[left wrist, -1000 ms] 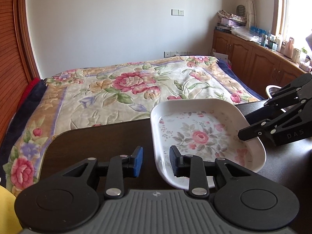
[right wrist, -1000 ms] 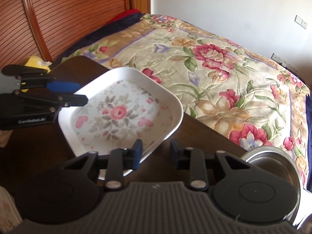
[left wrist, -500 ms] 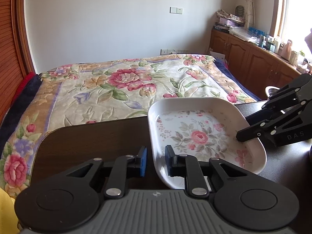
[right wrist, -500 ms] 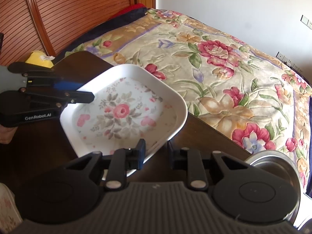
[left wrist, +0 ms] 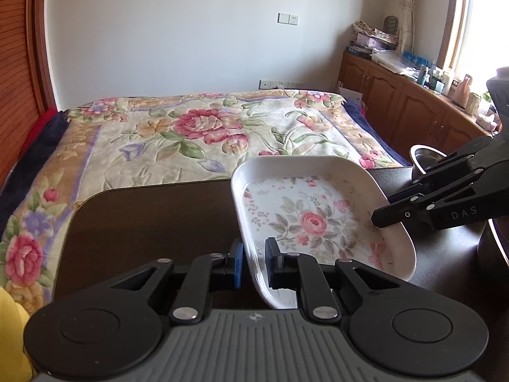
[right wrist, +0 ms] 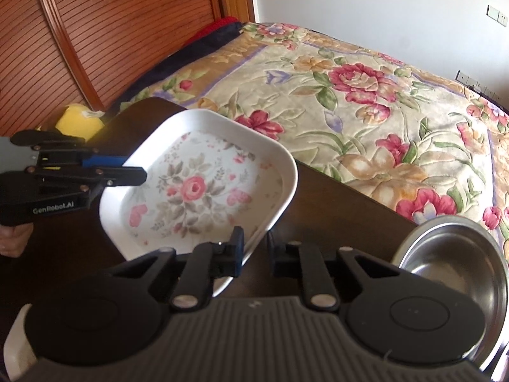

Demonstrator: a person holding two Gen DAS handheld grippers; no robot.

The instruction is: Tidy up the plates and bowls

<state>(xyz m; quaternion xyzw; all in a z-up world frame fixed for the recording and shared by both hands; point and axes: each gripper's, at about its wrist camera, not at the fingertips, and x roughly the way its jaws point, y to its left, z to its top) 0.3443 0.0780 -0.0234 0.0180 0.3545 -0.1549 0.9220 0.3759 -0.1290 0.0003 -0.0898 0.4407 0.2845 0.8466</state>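
White floral plate [left wrist: 313,219] above dark table [left wrist: 143,216], rim between jaws of both grippers: left gripper [left wrist: 254,262] clenched on near edge, right gripper [right wrist: 255,254] clenched on opposite edge.

A pink rose pattern is borne by the white plate [left wrist: 313,219]; the table [left wrist: 152,219] is coloured dark brown, the bowl [right wrist: 451,261] silver.

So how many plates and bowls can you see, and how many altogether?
Floral plate: 1
Metal bowl: 1
Total: 2
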